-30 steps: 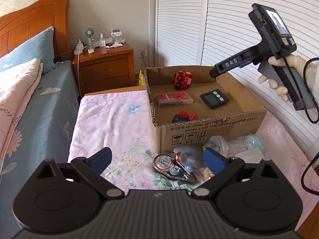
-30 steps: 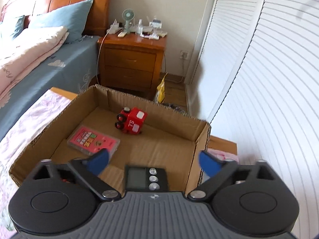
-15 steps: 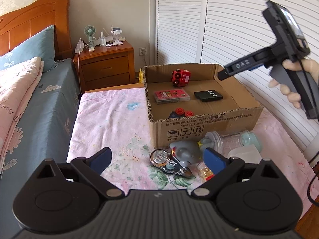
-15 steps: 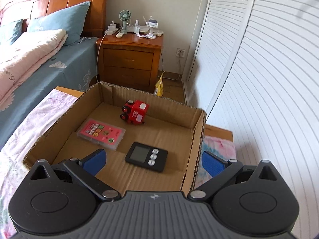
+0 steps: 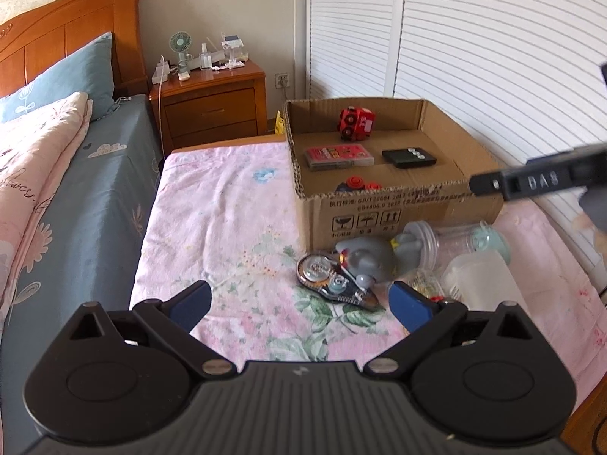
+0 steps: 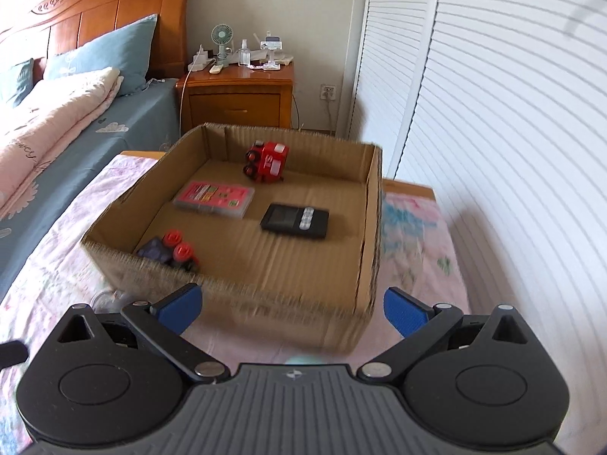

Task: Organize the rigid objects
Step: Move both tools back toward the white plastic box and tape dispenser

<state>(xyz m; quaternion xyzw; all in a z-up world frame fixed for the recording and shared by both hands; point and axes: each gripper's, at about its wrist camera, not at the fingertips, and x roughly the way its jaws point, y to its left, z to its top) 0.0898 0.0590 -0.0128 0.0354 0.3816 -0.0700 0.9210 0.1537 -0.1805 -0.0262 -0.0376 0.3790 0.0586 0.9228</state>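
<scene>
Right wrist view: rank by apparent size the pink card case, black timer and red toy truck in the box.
1. pink card case
2. black timer
3. red toy truck
The timer and truck look close, and the truck sits farther back, so that pair is unsure.

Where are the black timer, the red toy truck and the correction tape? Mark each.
black timer (image 6: 294,222): right wrist view, middle of its face.
red toy truck (image 6: 268,162): right wrist view, red body.
correction tape (image 5: 329,277): left wrist view, clear casing.

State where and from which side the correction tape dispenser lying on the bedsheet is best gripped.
Grip the correction tape dispenser across its wide round end, coming straight down with the open left gripper. It lies flat, and the grey toy crowds its far side.
</scene>
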